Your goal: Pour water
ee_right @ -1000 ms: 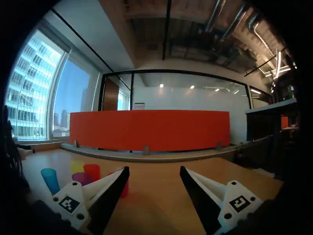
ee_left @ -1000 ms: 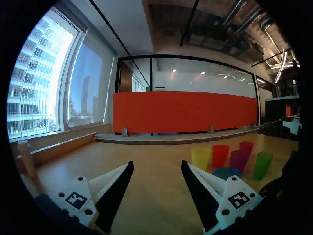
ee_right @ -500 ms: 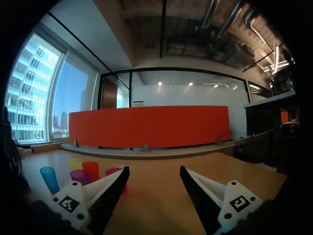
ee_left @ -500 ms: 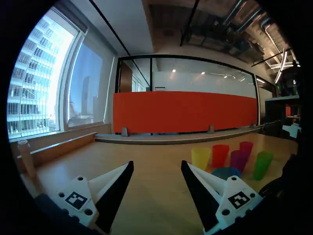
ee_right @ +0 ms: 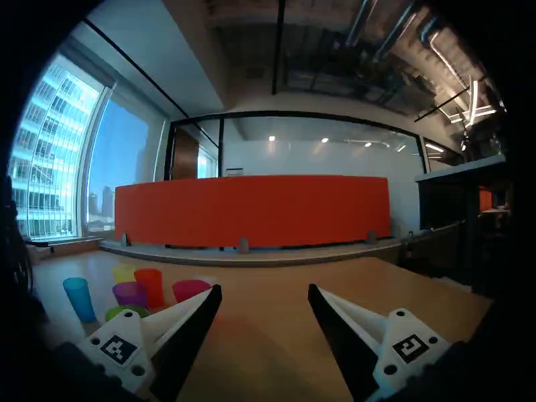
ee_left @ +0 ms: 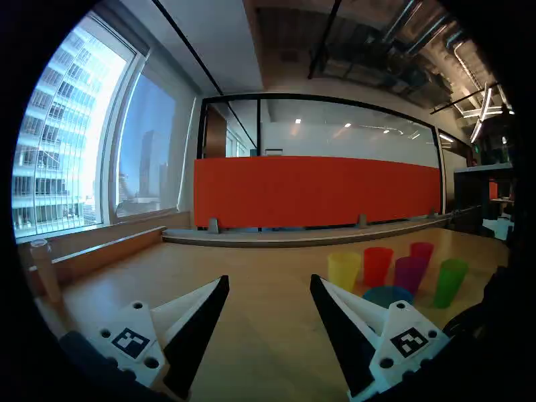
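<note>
Several coloured plastic cups stand in a cluster on the wooden table. In the left gripper view they sit right of centre: yellow cup (ee_left: pixel 344 270), orange cup (ee_left: pixel 377 265), purple cup (ee_left: pixel 409 274), pink cup (ee_left: pixel 421 253), green cup (ee_left: pixel 449 282) and a blue cup (ee_left: pixel 388 295) partly behind my right finger. My left gripper (ee_left: pixel 268 285) is open and holds nothing. In the right gripper view the cups lie at lower left: blue cup (ee_right: pixel 79 299), yellow cup (ee_right: pixel 123 273), orange cup (ee_right: pixel 149 286), purple cup (ee_right: pixel 130 293), pink cup (ee_right: pixel 190 290), green cup (ee_right: pixel 126 312). My right gripper (ee_right: pixel 264 291) is open and holds nothing.
The wooden table (ee_left: pixel 268 268) runs to an orange partition (ee_left: pixel 315 191) at its far edge. A low wooden ledge (ee_left: pixel 100 248) and tall windows (ee_left: pixel 67 134) line the left side. A dark cabinet (ee_right: pixel 462 228) stands at the right.
The right gripper view has tipped downward, so the cups appear higher and the green cup has come into sight. The left gripper has stayed still.
</note>
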Motion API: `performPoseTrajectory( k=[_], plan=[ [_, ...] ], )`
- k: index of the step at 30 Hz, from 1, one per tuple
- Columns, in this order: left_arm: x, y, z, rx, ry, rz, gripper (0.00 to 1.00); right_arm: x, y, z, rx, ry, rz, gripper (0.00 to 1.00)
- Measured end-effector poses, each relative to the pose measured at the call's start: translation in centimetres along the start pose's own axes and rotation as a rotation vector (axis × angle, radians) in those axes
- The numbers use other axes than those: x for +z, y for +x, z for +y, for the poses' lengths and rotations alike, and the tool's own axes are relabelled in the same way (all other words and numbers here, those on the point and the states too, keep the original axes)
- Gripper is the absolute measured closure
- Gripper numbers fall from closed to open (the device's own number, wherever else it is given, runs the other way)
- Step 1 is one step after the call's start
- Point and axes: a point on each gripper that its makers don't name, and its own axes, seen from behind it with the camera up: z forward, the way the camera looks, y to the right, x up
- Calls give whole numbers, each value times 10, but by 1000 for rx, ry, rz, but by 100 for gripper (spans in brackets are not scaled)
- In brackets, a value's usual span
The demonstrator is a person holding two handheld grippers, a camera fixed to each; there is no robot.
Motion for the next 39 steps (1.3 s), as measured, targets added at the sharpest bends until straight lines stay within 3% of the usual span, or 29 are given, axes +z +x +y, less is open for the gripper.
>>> performPoseTrajectory(
  k=[39],
  plan=[
    [-1,0,-1,0,0,0,10,1,-14,3,-22,-22,-43,0]
  ],
)
